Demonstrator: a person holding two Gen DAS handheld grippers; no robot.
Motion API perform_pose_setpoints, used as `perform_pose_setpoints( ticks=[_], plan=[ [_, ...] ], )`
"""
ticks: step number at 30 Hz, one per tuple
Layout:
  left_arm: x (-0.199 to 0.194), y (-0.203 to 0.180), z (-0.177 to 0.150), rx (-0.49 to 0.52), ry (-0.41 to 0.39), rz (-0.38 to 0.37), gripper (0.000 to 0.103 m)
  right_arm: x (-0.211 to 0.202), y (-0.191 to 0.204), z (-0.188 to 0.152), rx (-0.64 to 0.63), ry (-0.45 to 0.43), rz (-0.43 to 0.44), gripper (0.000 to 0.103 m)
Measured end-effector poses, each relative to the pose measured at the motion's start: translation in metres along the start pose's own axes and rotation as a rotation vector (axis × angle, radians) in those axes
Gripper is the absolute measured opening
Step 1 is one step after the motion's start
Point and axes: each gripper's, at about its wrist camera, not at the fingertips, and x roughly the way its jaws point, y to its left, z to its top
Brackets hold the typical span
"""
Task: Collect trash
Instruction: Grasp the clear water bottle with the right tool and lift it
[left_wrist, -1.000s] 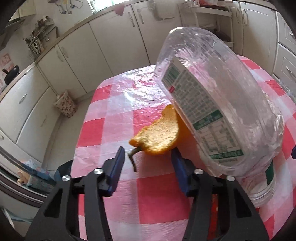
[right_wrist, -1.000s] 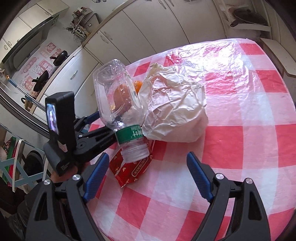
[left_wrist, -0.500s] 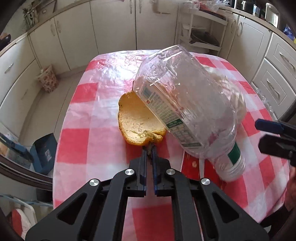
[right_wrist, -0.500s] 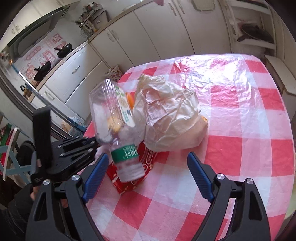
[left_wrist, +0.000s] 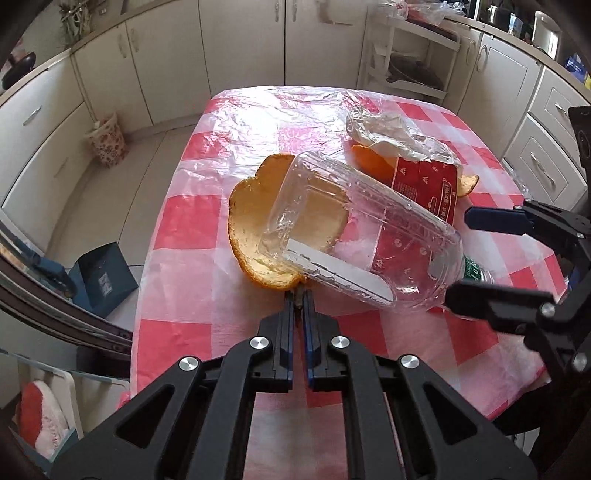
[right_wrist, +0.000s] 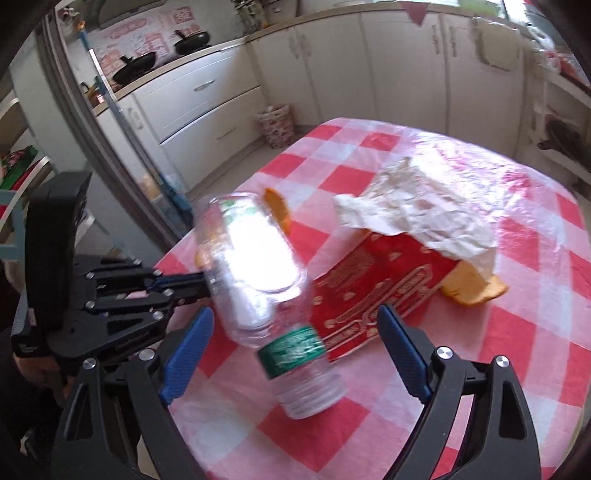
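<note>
A clear plastic bottle with a green neck band lies tilted over a large orange peel on the red-checked table. My left gripper is shut on the stem end of that peel, just under the bottle. In the right wrist view the bottle is blurred, with its neck between the fingers of my open right gripper; whether they touch it I cannot tell. A red carton lies behind it under crumpled white paper, with another peel piece beside it.
The table has a plastic cover and drops off at its left and near edges. Kitchen cabinets ring the room. A small patterned waste basket stands on the floor by the cabinets. A blue dustpan lies on the floor left of the table.
My left gripper closed on the peel's stem and pulled back. The bottle tipped down flatter over the peel. My right gripper moved up to the bottle's neck.
</note>
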Motion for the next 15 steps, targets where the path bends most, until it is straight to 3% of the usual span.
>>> perform_pose_setpoints(
  ticks=[3, 5, 6, 10, 15],
  plan=[
    [0.001, 0.000, 0.001, 0.011, -0.004, -0.008, 0.005, 0.012, 0.009, -0.001, -0.034, 0.024, 0.006, 0.086],
    [0.001, 0.001, 0.002, 0.009, -0.006, -0.011, 0.005, 0.020, 0.012, -0.002, -0.038, 0.041, 0.012, 0.075],
    [0.001, 0.001, 0.002, 0.007, -0.006, -0.009, 0.005, 0.022, 0.012, -0.003, -0.040, 0.054, 0.006, 0.063],
    [0.002, 0.003, 0.004, 0.011, -0.008, 0.000, 0.005, 0.018, 0.010, -0.004, -0.041, 0.067, 0.042, 0.058],
    [0.001, 0.006, 0.004, 0.013, -0.004, 0.019, 0.006, -0.018, -0.005, -0.011, -0.007, 0.017, 0.059, 0.057]
  ],
)
